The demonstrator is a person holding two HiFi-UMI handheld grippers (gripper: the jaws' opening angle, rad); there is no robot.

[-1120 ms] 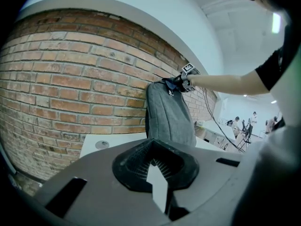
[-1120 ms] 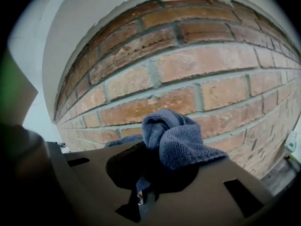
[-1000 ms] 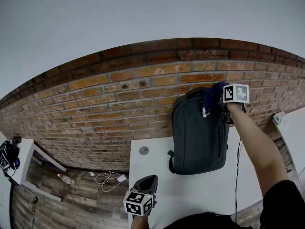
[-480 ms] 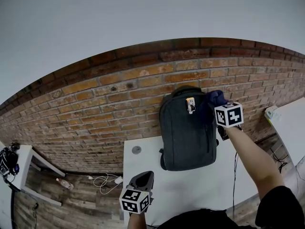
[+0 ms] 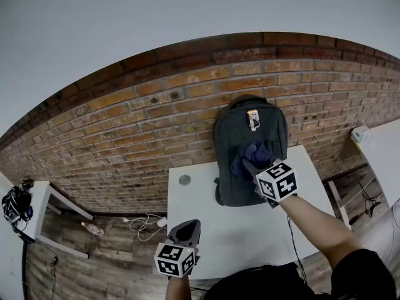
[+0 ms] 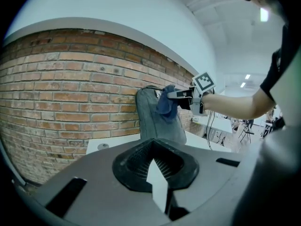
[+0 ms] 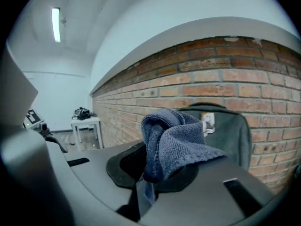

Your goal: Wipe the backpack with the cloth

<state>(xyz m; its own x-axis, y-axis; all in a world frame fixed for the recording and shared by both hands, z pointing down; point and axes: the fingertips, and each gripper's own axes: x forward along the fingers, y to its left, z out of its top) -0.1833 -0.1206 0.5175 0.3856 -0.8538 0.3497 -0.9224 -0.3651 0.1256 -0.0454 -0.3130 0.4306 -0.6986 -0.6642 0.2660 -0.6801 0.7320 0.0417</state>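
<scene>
A red brick wall [image 5: 125, 130] backed the white table [image 5: 200, 217]. The dark grey fabric backpack [image 5: 236, 133] stood upright on the table against the bricks, probably so its front faced the person for wiping. The right gripper [image 7: 155, 171] was clamped on a bunched blue microfibre cloth [image 5: 249, 157], held at the backpack's front about mid-height. The left gripper [image 6: 157, 175] hung idle near the table's front edge, jaws together on nothing. A small pale tag [image 5: 252, 119] near the backpack's top carried print too small to read, and no brand showed.
</scene>
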